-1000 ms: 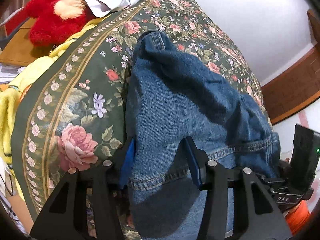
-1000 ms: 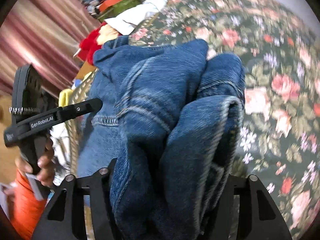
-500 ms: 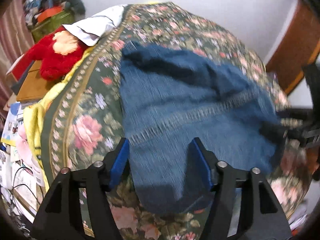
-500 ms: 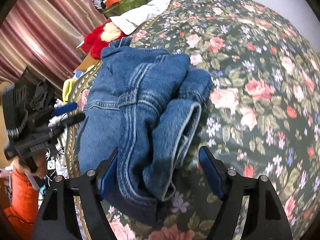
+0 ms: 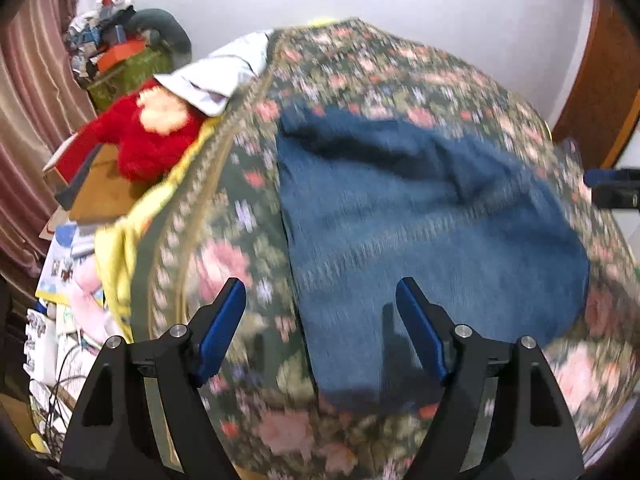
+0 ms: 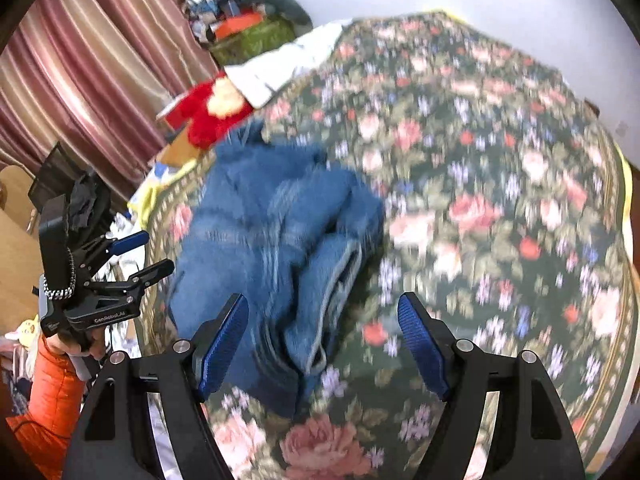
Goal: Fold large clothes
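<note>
A pair of blue jeans lies folded in a bundle on the floral bedspread; it also shows in the right wrist view. My left gripper is open and empty, held above the near end of the jeans. My right gripper is open and empty, above the jeans' folded edge. The left gripper also shows at the left of the right wrist view. Both views are motion-blurred.
A red plush toy and a white cloth lie at the bed's far left edge. A yellow blanket hangs at the left side. Clutter is stacked by the pink curtain. A wooden door stands at right.
Both grippers opened and let go of the jeans, then pulled back and up. The jeans now rest on the bed, farther from both cameras.
</note>
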Available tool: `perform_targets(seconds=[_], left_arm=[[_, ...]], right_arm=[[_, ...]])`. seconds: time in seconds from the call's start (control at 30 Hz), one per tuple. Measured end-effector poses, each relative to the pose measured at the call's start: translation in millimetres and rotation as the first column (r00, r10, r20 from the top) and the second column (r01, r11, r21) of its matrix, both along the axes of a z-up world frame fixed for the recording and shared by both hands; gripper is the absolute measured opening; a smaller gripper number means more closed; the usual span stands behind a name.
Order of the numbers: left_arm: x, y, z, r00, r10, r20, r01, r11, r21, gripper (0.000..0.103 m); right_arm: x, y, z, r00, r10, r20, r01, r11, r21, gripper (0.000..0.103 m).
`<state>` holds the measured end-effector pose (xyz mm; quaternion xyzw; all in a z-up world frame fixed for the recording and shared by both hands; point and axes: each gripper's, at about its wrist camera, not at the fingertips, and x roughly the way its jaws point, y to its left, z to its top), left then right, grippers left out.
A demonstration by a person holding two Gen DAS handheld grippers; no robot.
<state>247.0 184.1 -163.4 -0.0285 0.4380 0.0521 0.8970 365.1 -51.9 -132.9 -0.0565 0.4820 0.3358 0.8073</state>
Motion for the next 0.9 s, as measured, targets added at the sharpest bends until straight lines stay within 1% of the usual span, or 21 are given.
perform_targets(seconds=[0.07, 0.17, 0.27, 0.33, 0.37, 0.43, 0.47, 0.5, 0.53, 0.57, 0.63, 0.7, 0.73, 0.8, 0.9], left_arm=[[17.3, 5.9, 7.8, 1.0, 0.009, 0.022, -0.009, 1.0, 0.005, 0.077], [53.5, 15.8, 11.6, 0.999, 0.023, 0.047, -0.024, 0.999, 0.027, 0.077], [95.2, 25.7, 0.0, 0.999, 0.045, 0.011, -0.046, 0.998, 0.033, 0.077], [118.9, 31.3, -13.6, 0.998, 0.056, -0.03, -0.056, 0.998, 0.017, 0.077], [129.3, 33.4, -21.3, 0.997, 0.051, -0.052, -0.052, 0.999, -0.001, 0.077], [144.1, 36.2, -35.0, 0.996, 0.047, -0.074, -0.05, 0.998, -0.042, 0.081], [147.3, 36.7, -38.8, 0.996, 0.045, -0.076, -0.049, 0.997, -0.052, 0.083], [151.3, 38.3, -44.2, 0.996, 0.048, -0.079, -0.052, 0.997, -0.058, 0.089], [154.0, 39.1, -48.8, 0.995, 0.053, -0.08, -0.058, 0.996, -0.061, 0.094], [156.5, 41.4, -55.2, 0.995, 0.057, -0.083, -0.064, 0.995, -0.076, 0.096], [158.4, 44.7, -64.7, 0.993, 0.057, -0.105, -0.07, 0.989, -0.126, 0.097], [157.1, 49.7, -68.8, 0.992, 0.063, -0.113, -0.083, 0.98, -0.182, 0.097], [154.3, 50.7, -66.9, 0.992, 0.069, -0.108, -0.089, 0.978, -0.19, 0.097], [147.9, 49.5, -62.1, 0.991, 0.085, -0.105, -0.102, 0.979, -0.177, 0.097], [133.4, 43.7, -50.5, 0.991, 0.086, -0.107, -0.098, 0.988, -0.117, 0.094]], right_arm=[[8.6, 14.3, 5.2, 0.999, 0.006, 0.035, -0.006, 1.0, 0.003, 0.076], [23.1, 39.8, 3.0, 0.998, 0.045, 0.049, -0.045, 0.999, 0.003, 0.076], [40.1, 67.1, -12.8, 0.997, 0.078, 0.03, -0.077, 0.997, -0.027, 0.076], [52.9, 82.8, -30.2, 0.996, 0.092, -0.003, -0.093, 0.994, -0.051, 0.076], [57.3, 87.3, -38.1, 0.995, 0.099, -0.015, -0.099, 0.993, -0.067, 0.076], [67.0, 93.1, -55.5, 0.994, 0.105, -0.018, -0.107, 0.988, -0.11, 0.076], [71.8, 93.2, -64.4, 0.994, 0.107, -0.011, -0.108, 0.986, -0.131, 0.076], [75.8, 92.0, -71.8, 0.994, 0.108, -0.01, -0.108, 0.983, -0.145, 0.076], [81.3, 87.0, -80.6, 0.994, 0.107, -0.023, -0.109, 0.983, -0.145, 0.076], [84.7, 83.3, -85.8, 0.994, 0.103, -0.035, -0.106, 0.986, -0.131, 0.077], [89.9, 73.6, -93.2, 0.995, 0.087, -0.055, -0.093, 0.99, -0.106, 0.082], [89.9, 68.9, -94.6, 0.995, 0.082, -0.06, -0.088, 0.992, -0.094, 0.083], [87.5, 67.1, -91.9, 0.995, 0.08, -0.051, -0.084, 0.992, -0.092, 0.083], [82.5, 66.0, -84.5, 0.997, 0.076, -0.028, -0.079, 0.992, -0.103, 0.083], [71.4, 61.8, -68.7, 0.997, 0.072, 0.018, -0.069, 0.99, -0.12, 0.083]])
